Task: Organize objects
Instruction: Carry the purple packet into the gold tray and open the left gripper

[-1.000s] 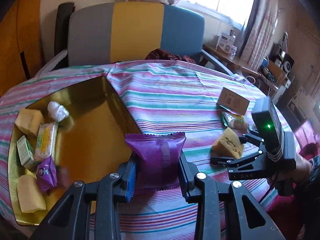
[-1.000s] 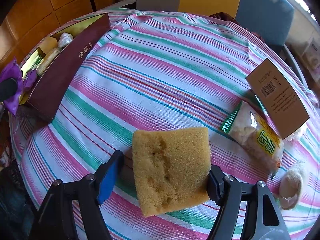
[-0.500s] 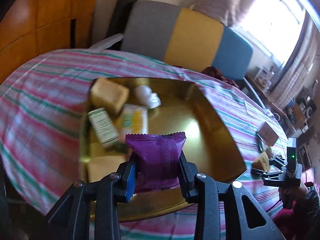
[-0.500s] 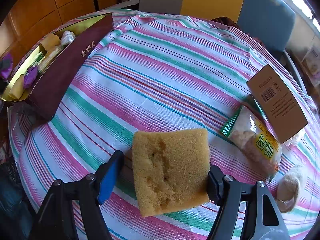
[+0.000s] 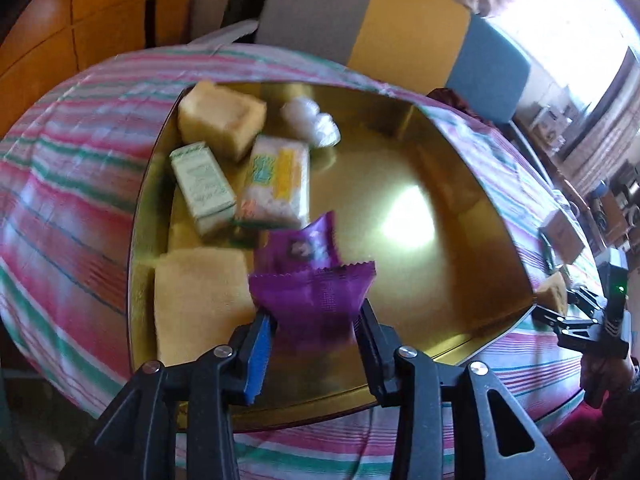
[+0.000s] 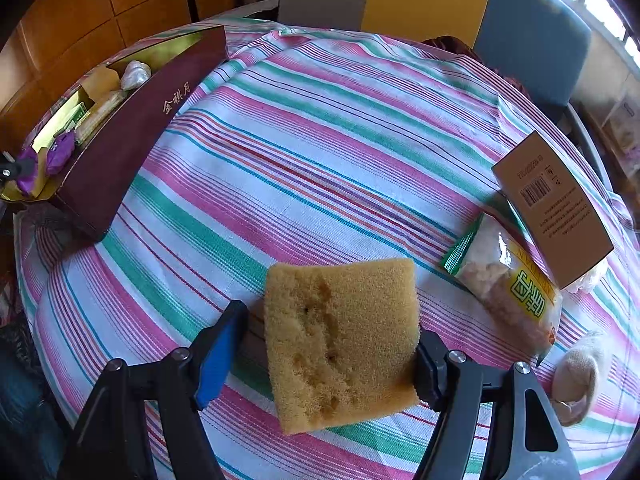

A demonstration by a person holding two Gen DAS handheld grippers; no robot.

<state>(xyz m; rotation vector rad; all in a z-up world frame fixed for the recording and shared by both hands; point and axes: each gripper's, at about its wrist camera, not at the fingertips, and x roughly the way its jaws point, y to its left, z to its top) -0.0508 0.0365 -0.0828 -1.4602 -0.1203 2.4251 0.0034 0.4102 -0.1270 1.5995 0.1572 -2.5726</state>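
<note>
My left gripper point(image 5: 314, 316) hovers over the near part of an open gold-lined box point(image 5: 400, 184). A purple snack packet point(image 5: 316, 292) sits between its pads, still pinched, while the jaws are opening. Another purple packet point(image 5: 304, 248) lies in the box just beyond it. My right gripper point(image 6: 328, 332) is shut on a yellow sponge block point(image 6: 340, 340), held a little above the striped tablecloth point(image 6: 320, 152). In the left wrist view that gripper point(image 5: 560, 312) and its sponge point(image 5: 552, 294) show at the far right, outside the box.
The box also holds two sponge blocks point(image 5: 220, 120) point(image 5: 196, 304), a small green carton point(image 5: 202, 188), a yellow-green snack bag point(image 5: 276, 180) and a white wrapped lump point(image 5: 308, 120). On the cloth lie a snack bag point(image 6: 508, 284), a brown carton point(image 6: 556, 208) and a cream lump point(image 6: 576, 376). A chair point(image 5: 400, 32) stands behind.
My left gripper carried the purple packet from over the cloth to over the box and down toward its floor. The right gripper and its sponge stayed put.
</note>
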